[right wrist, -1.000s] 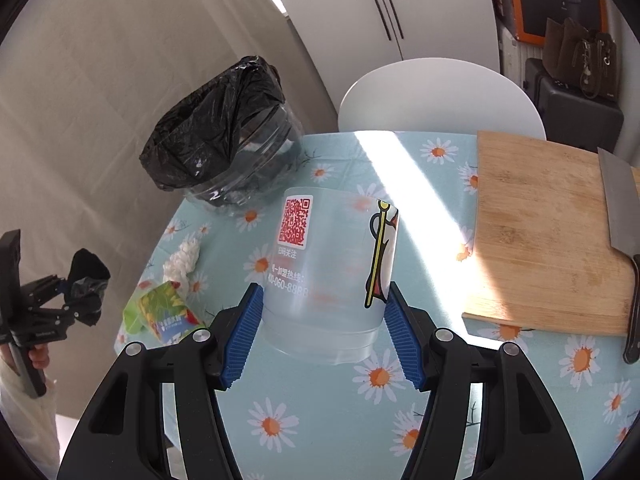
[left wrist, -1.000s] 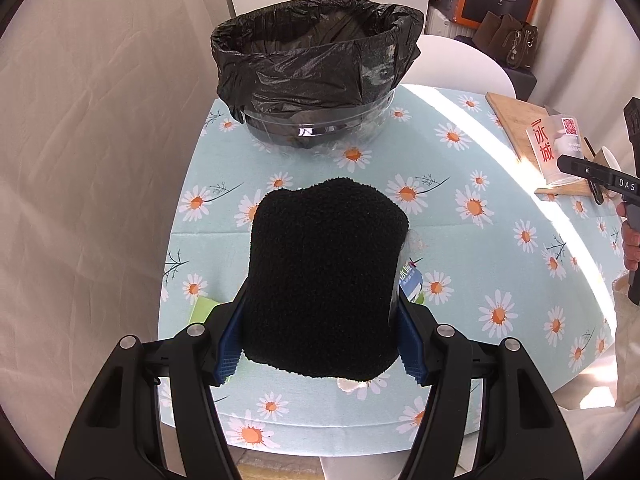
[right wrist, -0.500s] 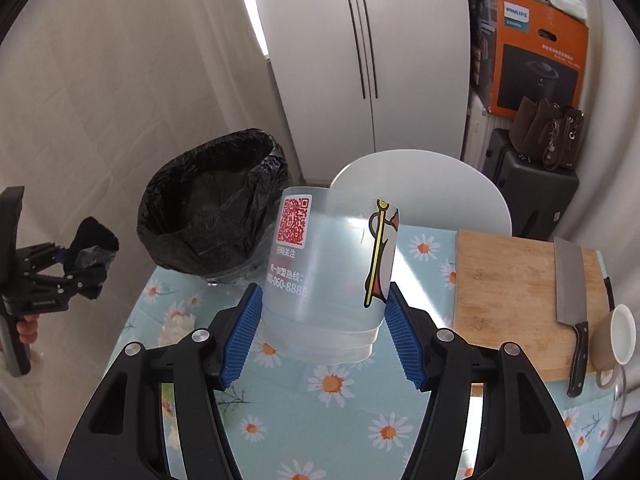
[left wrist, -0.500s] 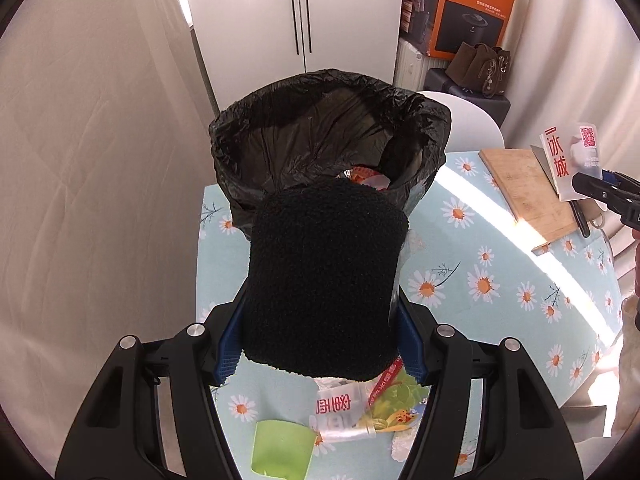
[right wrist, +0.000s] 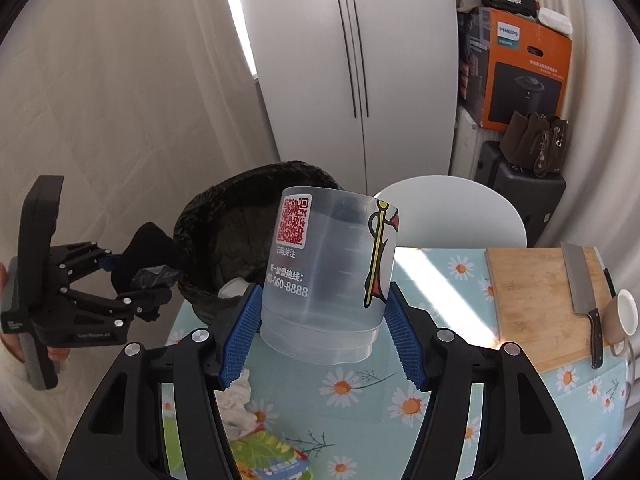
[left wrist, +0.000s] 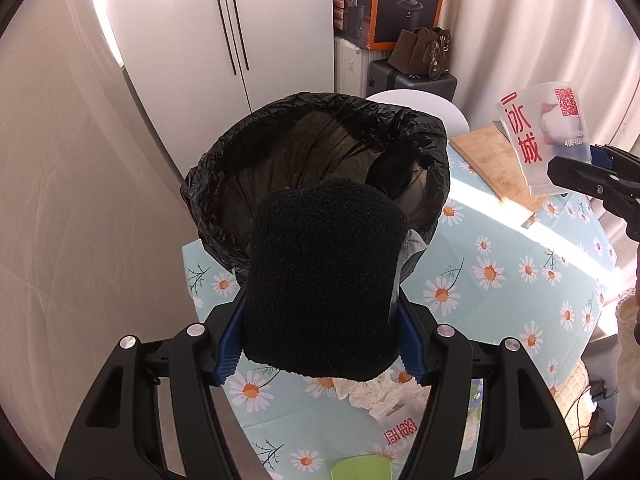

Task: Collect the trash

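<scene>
My left gripper is shut on a black fuzzy cloth and holds it above the table, just in front of the black-lined trash bin. My right gripper is shut on a clear plastic cup with a red QR code, held in the air to the right of the bin. The cup and the right gripper also show in the left wrist view. The left gripper with the cloth shows in the right wrist view.
Crumpled tissue, a printed wrapper and a green packet lie on the daisy tablecloth. A cutting board with a cleaver and a mug lies right. A white chair stands behind.
Both grippers have risen and moved toward the bin, still holding the cloth and the cup. The bin's opening now shows from above.
</scene>
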`<state>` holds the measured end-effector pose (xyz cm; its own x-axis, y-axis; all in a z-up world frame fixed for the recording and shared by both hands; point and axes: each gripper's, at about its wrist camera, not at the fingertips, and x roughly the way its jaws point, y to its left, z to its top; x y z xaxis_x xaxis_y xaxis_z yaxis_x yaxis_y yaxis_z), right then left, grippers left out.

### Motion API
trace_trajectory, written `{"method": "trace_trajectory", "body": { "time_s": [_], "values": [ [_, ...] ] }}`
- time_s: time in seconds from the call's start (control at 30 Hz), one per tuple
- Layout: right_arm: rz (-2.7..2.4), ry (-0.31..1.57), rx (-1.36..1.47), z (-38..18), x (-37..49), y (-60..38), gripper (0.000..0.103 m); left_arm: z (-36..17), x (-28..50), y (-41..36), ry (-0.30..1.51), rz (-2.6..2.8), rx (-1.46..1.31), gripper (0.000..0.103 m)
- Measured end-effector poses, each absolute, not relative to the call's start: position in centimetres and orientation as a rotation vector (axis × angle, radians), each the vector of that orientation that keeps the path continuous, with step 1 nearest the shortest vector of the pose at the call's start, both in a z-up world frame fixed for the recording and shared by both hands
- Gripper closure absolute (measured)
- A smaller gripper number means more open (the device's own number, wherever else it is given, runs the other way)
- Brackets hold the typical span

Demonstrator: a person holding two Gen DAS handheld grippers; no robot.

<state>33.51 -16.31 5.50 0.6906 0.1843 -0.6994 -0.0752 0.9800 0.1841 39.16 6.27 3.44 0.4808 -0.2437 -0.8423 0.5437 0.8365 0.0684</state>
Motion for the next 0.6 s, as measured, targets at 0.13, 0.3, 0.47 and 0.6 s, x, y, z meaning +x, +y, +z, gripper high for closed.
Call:
{"method": "trace_trajectory", "body": {
  "time_s": [0.13,0.3,0.47,0.6],
  "values": [
    [0.147,0.819,0.095,5.6,34.6,-14.2,0.045,3.3,40.2,6.0,0.948,-0.537,0.34,0.039],
    [0.177,0.834,0.067,5.5,36.6,-12.7,0.045,2.8,41.4,5.6,0.96,-0.542,0.344,0.039],
    [0.215,0.848,0.081,4.5,39.2,-12.3,0.045,2.3,43.0,5.3,0.978,-0.545,0.369,0.039],
    [0.236,0.868,0.081,3.6,41.5,-12.2,0.044,1.7,44.6,5.0,0.994,-0.545,0.368,0.039]
  ]
}}
